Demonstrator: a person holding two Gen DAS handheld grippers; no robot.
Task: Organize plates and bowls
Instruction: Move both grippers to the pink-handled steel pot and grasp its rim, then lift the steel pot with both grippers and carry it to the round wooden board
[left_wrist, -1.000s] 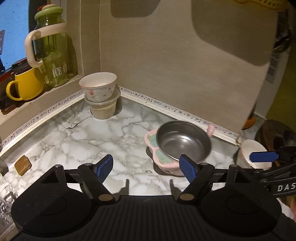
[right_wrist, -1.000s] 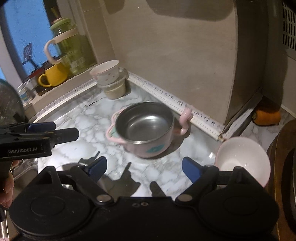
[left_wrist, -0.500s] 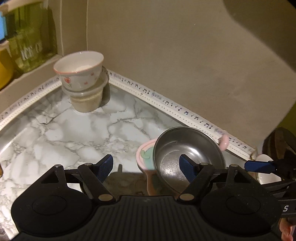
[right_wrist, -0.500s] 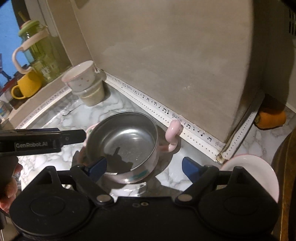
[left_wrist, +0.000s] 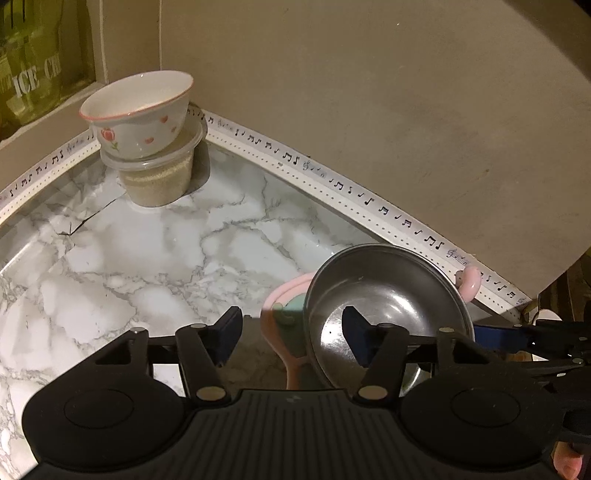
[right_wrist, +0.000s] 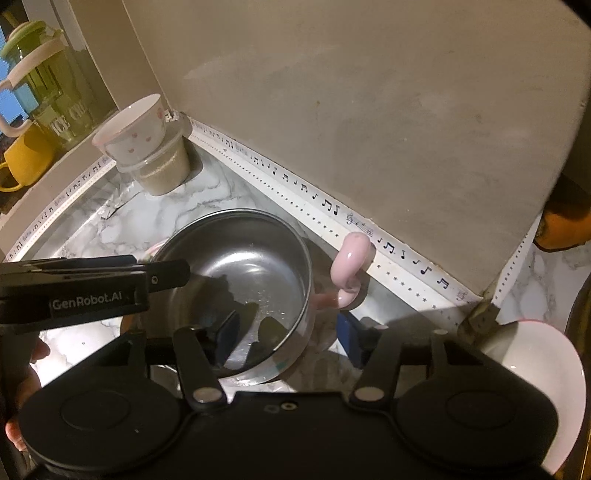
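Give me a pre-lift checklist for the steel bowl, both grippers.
1. Left gripper straddles the steel bowl rim, one finger inside, one outside: ok.
2. Right gripper straddles the rim on the opposite side, next to the pink handle: ok.
3. Jaws pressing on the bowl wall: not ok. Both pairs are closing, and gaps show between the pads and the wall.
4. Steel bowl empty: ok.
5. Floral bowl sits upright on the tub in the corner: ok.
6. White bowl clear of the right gripper: cannot tell, the gripper body hides part of it.
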